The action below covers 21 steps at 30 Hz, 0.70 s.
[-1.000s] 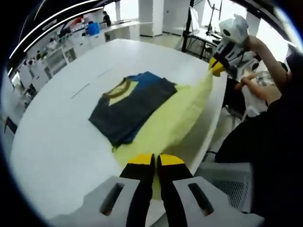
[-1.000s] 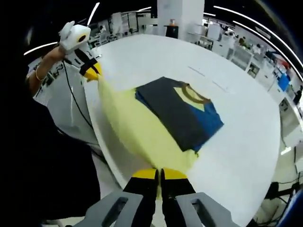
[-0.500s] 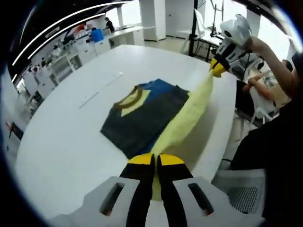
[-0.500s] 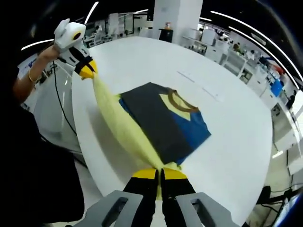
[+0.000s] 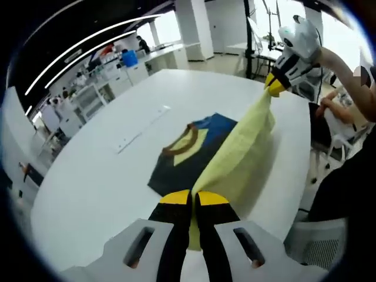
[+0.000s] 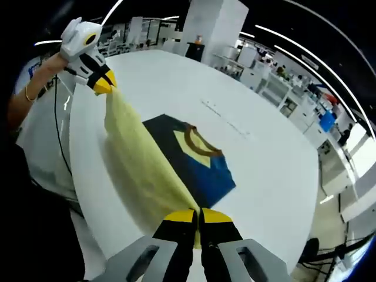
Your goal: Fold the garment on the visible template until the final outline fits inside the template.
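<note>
Two tongs share one load. In the left gripper view, the left tongs (image 5: 193, 198) are clenched on one corner of the yellow hem, jaws pressed together with cloth between them. The garment (image 5: 205, 150) lies partly on the white tabletop (image 5: 88, 176): its dark and blue collar end rests flat, while the yellow half is lifted clear and stretched taut up to the right tongs (image 5: 274, 88), which grip the other corner. Holding both corners raised appears intended to carry the hem over the collar end in an even fold. No template outline can be made out.

In the right gripper view, the right tongs (image 6: 198, 215) are likewise clenched on yellow cloth. The garment (image 6: 188, 158) runs as a tight sheet to the left tongs (image 6: 103, 87), held by a hand (image 6: 59, 61). The tabletop (image 6: 264, 176) carries the flat portion near its near edge.
</note>
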### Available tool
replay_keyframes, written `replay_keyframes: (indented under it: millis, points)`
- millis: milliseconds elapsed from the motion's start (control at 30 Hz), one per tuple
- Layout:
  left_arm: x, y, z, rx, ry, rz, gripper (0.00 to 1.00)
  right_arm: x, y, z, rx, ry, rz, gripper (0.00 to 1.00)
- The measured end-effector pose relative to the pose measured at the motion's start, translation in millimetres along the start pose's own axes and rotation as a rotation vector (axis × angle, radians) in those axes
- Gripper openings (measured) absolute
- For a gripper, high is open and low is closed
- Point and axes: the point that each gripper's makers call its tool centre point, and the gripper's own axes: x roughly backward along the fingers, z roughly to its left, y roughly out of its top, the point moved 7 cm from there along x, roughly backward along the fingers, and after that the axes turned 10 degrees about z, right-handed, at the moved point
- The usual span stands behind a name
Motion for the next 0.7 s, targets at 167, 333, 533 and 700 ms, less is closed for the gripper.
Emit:
replay_keyframes:
  millis: [167,333,533,700]
  points:
    - [-2.2,11.6,12.4,-0.008,0.053,-0.047,0.01,-1.6,8.8,-12.4,0.005,-0.067,-0.037,0.0]
    - [-8.2,18.9,23.9,-0.008,0.085,-0.067,0.01,-5.5,18.7,-22.8,-0.006,-0.101,-0.075,0.0]
    - [-20.8,26.8,37.5,-0.018,0.115,-0.09,0.01,-19.4,28.4,-35.1,0.01,-0.157,-0.088,0.0]
    - [-39.4,30.1,49.0,-0.018,0.141,-0.079,0.01,-41.0,34.6,-43.9,0.077,-0.227,-0.07,0.0]
